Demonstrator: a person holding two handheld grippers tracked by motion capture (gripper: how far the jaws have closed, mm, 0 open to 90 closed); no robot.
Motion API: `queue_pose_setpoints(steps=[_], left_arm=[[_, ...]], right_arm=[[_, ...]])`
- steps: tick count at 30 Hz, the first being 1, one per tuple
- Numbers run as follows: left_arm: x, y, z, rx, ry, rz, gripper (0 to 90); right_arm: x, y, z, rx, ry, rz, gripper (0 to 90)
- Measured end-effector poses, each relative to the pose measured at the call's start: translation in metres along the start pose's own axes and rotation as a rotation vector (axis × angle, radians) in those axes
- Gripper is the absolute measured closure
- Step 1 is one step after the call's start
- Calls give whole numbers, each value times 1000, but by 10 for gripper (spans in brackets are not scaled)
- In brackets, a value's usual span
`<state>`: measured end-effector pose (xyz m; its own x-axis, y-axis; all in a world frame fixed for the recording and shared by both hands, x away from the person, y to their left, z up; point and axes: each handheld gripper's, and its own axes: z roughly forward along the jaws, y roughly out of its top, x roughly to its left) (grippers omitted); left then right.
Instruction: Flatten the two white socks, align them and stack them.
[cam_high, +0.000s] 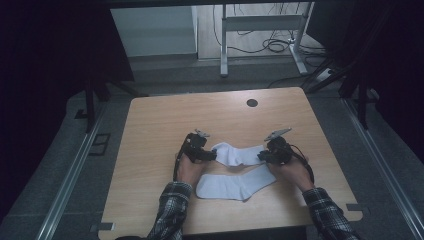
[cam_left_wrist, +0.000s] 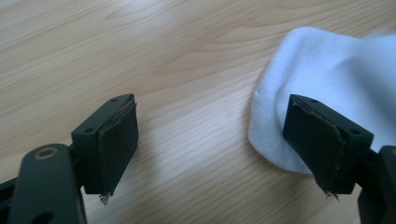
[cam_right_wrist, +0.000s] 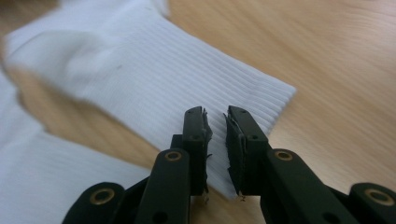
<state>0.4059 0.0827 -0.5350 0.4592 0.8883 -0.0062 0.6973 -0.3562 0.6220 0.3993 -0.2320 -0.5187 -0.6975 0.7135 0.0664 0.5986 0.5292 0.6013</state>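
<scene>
At frame centre on the counter (cam_high: 150, 130), two socks are lying; left tongs (cam_left_wrist: 215, 144) are gaping beside the far sock's (cam_high: 237, 154) toe, right tongs (cam_right_wrist: 215, 140) nearly closed at its cuff, probably preparing to lift and lay it on the near sock (cam_high: 235, 185)

Two white socks lie flat on the surface (cam_high: 150, 130): the far sock (cam_high: 237, 154) sits just beyond the near sock (cam_high: 235, 184), both lengthwise across.
</scene>
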Motion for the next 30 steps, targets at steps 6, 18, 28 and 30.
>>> queue_pose_setpoints(steps=[6, 18, 28, 30], left_arm=[[10, -3, -12, 13, 61, 7, 249], [11, 3, -14, -70, -30, -36, 425], [16, -6, -3, -71, -79, -38, 671], [15, -7, -4, -70, -102, -29, 789]], right_arm=[[-10, 1, -6, -6, -45, -1, 710], [-24, -2, -19, -79, -87, 80, 591], [-16, -4, 2, -32, -80, 76, 688], [-16, -5, 2, -31, -74, 86, 774]])
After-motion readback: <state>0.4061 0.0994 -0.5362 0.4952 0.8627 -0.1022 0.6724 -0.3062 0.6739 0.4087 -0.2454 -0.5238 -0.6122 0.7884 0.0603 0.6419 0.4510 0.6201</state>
